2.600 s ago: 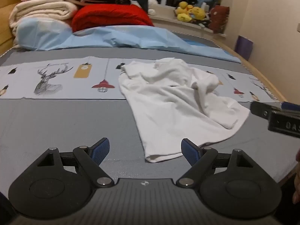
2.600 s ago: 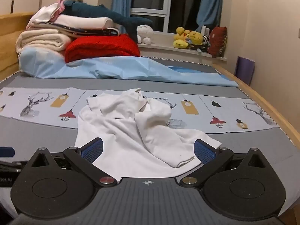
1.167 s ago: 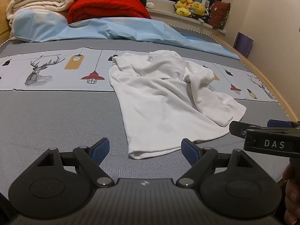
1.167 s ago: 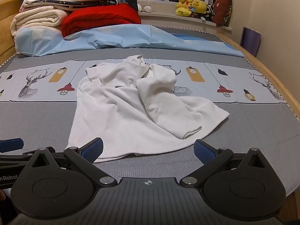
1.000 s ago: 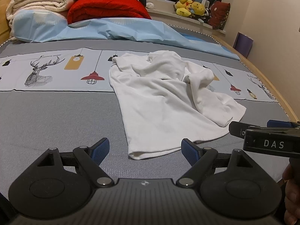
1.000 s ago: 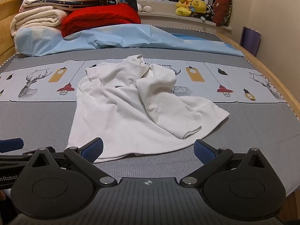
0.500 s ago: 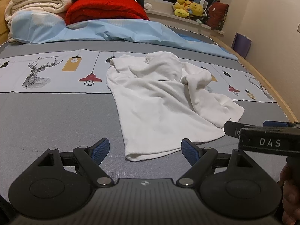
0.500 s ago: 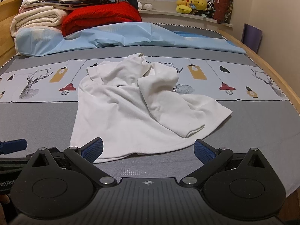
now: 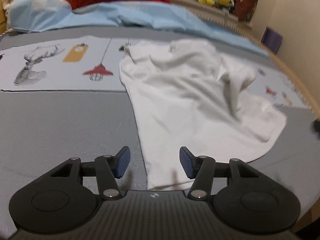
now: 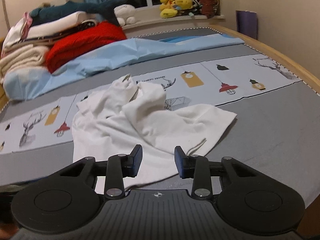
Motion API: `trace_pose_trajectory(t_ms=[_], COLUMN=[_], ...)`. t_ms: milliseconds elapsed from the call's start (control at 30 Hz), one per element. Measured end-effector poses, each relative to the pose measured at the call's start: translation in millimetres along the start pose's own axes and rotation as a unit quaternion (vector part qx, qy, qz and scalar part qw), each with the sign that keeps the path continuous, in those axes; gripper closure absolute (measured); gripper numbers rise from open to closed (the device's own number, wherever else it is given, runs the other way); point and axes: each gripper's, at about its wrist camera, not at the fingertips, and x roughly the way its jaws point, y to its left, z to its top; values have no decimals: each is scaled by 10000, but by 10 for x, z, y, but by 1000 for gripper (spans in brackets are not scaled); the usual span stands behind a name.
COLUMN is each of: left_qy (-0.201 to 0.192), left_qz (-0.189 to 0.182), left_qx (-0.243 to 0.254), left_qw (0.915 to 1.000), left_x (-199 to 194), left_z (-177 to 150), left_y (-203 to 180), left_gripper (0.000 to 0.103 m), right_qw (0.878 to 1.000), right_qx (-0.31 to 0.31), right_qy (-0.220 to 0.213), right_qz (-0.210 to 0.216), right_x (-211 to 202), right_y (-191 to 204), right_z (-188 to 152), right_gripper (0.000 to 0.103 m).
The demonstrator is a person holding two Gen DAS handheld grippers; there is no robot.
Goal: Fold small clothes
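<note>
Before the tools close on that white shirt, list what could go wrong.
1. The white shirt lies crumpled, one part doubled over the body, so the right tool, whose jaws have just been closing with shirt cloth between them, may pinch several layers at once.
2. The left tool, also just closing, sits at the hem corner and may catch only a sliver that slips.
3. The hem lies near the bed's front edge; a drag could pull it off.

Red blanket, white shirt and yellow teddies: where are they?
red blanket (image 10: 84,44), right wrist view, its folded front.
white shirt (image 10: 128,128), right wrist view, its flat middle.
yellow teddies (image 10: 176,3), right wrist view, one's body.
</note>
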Motion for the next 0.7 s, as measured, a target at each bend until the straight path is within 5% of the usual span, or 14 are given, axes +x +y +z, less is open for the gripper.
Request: trace_pose_trajectory(t_ms=[100, 167, 200, 233, 267, 500, 600, 700], left_qy=[237, 448, 497, 465, 527, 840, 1277, 1794], left_qz=[104, 24, -41, -103, -170, 133, 313, 264], left_qx=[76, 140, 189, 320, 463, 1104, 1445, 2143], left_qw=[9996, 9989, 9986, 9984, 9974, 9902, 9807, 9598], left_x=[287, 445, 477, 467, 453, 6, -251, -545], left_z=[-68, -118, -136, -135, -120, -40, -172, -413], left_y=[3, 34, 44, 39, 36, 406, 664, 844], left_gripper=[44, 69, 72, 93, 97, 99, 99, 99], right_qw=[9998, 9996, 9996, 9995, 9994, 9986, 9986, 9988], right_qx=[159, 186, 198, 203, 182, 272, 351, 369], right_qy=[-119, -194, -208, -241, -285, -418, -350, -222], right_qz=[37, 18, 24, 19, -2, -153, -175, -251], right_x=[1, 4, 6, 5, 3, -27, -50, -59], right_y=[-86, -116, -123, -128, -129, -178, -208, -220], right_z=[29, 38, 42, 47, 53, 89, 85, 65], right_gripper=[66, 66, 66, 66, 66, 66, 66, 66])
